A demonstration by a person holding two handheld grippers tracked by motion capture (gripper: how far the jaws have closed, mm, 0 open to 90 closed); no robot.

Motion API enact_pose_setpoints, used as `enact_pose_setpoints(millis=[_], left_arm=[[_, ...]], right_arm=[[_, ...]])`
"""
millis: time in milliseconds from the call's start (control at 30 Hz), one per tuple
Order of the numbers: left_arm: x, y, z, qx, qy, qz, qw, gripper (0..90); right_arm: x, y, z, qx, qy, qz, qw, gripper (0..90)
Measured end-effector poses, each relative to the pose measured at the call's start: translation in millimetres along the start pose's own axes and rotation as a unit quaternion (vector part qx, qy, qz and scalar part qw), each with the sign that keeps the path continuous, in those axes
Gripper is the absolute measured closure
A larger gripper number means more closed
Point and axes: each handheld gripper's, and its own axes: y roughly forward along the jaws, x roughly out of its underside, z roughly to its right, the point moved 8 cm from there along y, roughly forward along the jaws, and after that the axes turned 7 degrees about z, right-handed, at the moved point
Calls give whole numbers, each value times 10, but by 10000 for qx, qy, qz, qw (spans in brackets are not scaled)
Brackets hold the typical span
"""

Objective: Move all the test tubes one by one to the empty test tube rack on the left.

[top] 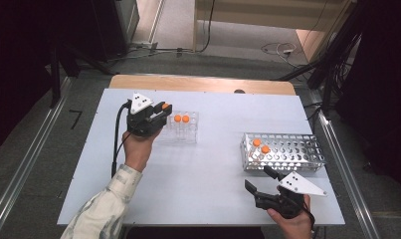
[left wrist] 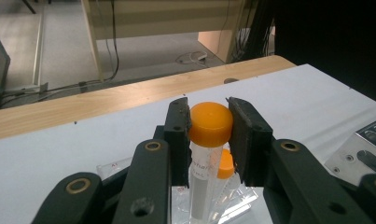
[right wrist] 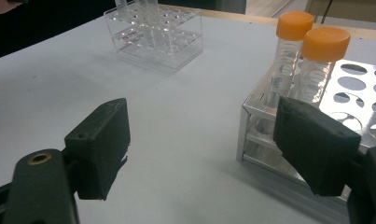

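Orange screw cap of a clear plastic tube [left wrist: 210, 124] pinched in the left tool [left wrist: 209, 116] above the clear acrylic rack [top: 180, 130], upright for slotting; right tool [right wrist: 202, 140] wide, idle beside the perforated metal rack [right wrist: 363, 100].

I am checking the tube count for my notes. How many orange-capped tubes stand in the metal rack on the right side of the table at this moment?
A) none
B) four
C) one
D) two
D: the metal rack holds two orange-capped tubes side by side at its left end, and its other holes in sight look empty.
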Motion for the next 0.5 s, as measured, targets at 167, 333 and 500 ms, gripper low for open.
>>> enact_pose_setpoints(millis=[167, 333, 500], left_arm=[[-30, 12, -5, 0, -37, 15, 10000, 704], [-49, 29, -10, -3, -75, 44, 10000, 704], [-51, 64, -22, -54, -61, 52, 10000, 703]], right_arm=[[-1, 0, 0, -1, 2, 3, 10000, 177], [-5, -5, -5, -9, -2, 12, 10000, 176], [1, 0, -7, -19, -10, -10, 10000, 178]])
